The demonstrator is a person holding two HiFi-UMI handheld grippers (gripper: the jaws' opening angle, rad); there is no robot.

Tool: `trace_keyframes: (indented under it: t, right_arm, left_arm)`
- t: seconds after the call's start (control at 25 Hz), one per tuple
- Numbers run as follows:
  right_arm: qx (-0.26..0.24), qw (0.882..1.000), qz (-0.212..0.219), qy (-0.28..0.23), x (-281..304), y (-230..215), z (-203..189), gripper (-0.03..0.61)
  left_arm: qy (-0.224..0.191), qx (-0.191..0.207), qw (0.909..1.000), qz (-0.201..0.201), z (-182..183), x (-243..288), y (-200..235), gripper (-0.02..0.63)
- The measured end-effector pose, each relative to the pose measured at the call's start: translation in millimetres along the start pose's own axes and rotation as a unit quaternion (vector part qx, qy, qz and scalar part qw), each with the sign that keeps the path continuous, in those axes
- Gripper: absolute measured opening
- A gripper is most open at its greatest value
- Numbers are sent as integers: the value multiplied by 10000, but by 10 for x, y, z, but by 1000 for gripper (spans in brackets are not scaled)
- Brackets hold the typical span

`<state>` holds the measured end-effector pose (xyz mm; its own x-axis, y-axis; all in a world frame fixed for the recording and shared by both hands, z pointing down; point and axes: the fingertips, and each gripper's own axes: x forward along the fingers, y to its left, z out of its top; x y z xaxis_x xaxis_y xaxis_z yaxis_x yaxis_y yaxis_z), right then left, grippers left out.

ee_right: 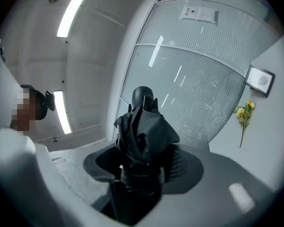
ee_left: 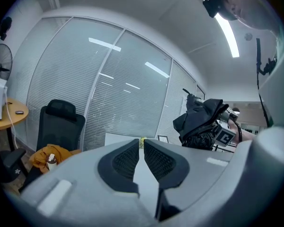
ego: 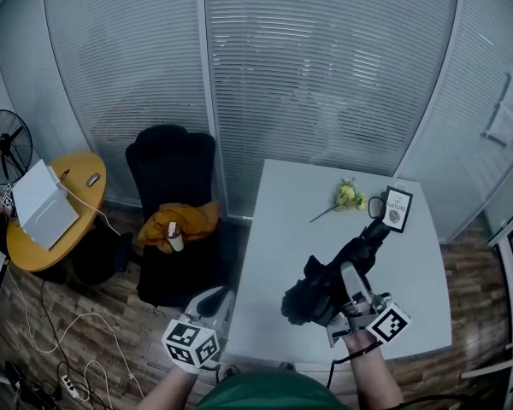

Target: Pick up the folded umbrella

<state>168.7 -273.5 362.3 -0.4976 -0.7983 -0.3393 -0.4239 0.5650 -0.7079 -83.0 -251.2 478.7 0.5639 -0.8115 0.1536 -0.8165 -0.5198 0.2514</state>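
The folded black umbrella (ego: 329, 284) hangs in the air above the white table (ego: 282, 229), with my right gripper (ego: 346, 301) shut on its strapped middle. In the right gripper view the umbrella (ee_right: 142, 145) fills the space between the jaws, its handle end pointing up and away. The left gripper view shows the umbrella (ee_left: 201, 122) raised at the right, over the table. My left gripper (ego: 207, 307) sits low at the table's near left corner; its pads (ee_left: 124, 159) are nearly together with nothing between them.
A yellow flower (ego: 349, 196) and a small framed sign (ego: 397, 209) lie at the table's far side. A black office chair (ego: 173, 212) holding an orange cloth and a bottle (ego: 174, 237) stands left of the table. Further left are a round yellow table (ego: 56, 220) and a fan (ego: 4, 146).
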Motion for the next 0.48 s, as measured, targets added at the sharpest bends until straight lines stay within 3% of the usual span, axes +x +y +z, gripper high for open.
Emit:
trace_keyframes:
  t: [0.28,0.48]
  right_arm:
    - [542,9985,-74,25,-47,-116,-103,245]
    - [426,9988,-184,135,-89,-170,-192,245]
  left_arm:
    - [48,-44,10000,-44,-15,46,-28,31]
    - [69,-60,10000,-23,-45,32,-15,31]
